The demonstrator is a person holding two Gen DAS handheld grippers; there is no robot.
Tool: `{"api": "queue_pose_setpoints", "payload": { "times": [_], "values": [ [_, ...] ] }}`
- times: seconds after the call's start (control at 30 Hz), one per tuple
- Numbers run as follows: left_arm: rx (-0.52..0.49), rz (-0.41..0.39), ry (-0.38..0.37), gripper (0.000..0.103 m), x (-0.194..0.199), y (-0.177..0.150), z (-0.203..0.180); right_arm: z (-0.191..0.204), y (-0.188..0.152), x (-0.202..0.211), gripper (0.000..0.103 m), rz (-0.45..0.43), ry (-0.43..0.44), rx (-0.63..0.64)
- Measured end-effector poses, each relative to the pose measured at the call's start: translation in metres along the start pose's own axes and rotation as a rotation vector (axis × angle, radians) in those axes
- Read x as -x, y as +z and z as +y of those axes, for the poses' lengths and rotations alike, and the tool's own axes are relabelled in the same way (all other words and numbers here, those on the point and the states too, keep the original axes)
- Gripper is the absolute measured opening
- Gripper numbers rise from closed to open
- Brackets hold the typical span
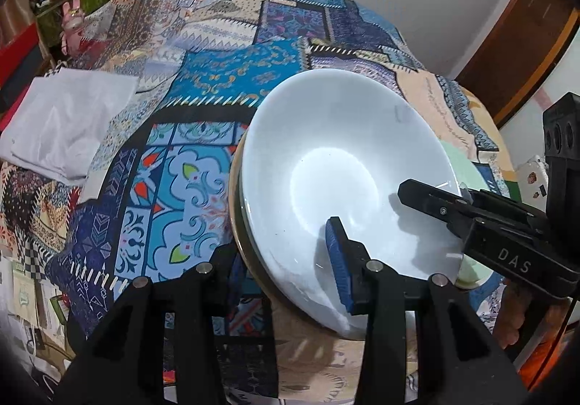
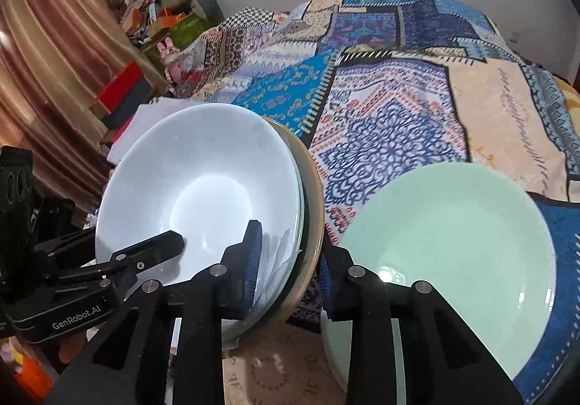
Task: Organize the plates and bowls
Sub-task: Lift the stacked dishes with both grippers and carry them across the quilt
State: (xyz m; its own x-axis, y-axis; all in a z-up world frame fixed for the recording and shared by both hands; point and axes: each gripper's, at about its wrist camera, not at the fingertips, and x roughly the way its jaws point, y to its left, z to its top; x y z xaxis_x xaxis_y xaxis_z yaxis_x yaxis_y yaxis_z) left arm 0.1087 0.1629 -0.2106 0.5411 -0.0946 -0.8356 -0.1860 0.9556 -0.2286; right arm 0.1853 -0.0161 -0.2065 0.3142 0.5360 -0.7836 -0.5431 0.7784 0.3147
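A stack of nested bowls, white bowl (image 1: pixel 337 166) on top, is held tilted above the patterned bedspread. It also shows in the right wrist view (image 2: pixel 203 180), with a glass rim and a tan outer bowl (image 2: pixel 313 209) beneath. My left gripper (image 1: pixel 286 253) is shut on the near rim of the stack. My right gripper (image 2: pixel 290 260) is shut on the stack's other rim, and it shows in the left wrist view (image 1: pixel 435 198). A pale green plate (image 2: pixel 456 253) lies on the bed to the right.
A patchwork bedspread (image 1: pixel 203 137) covers the bed. A folded white cloth (image 1: pixel 65 122) lies at its left edge. Boxes and clutter (image 2: pixel 159 17) stand against the far left wall by a curtain (image 2: pixel 54 79). A brown door (image 1: pixel 518 42) is at the right.
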Motion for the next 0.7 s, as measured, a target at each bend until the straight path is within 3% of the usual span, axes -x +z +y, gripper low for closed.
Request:
{"api": "queue_pose_setpoints", "payload": {
  "times": [0.7],
  "values": [
    [-0.125,-0.017,-0.079,0.041,0.002,0.016,-0.076,-0.048,-0.009,0.059,0.026,-0.083,-0.086,-0.081]
  ]
}}
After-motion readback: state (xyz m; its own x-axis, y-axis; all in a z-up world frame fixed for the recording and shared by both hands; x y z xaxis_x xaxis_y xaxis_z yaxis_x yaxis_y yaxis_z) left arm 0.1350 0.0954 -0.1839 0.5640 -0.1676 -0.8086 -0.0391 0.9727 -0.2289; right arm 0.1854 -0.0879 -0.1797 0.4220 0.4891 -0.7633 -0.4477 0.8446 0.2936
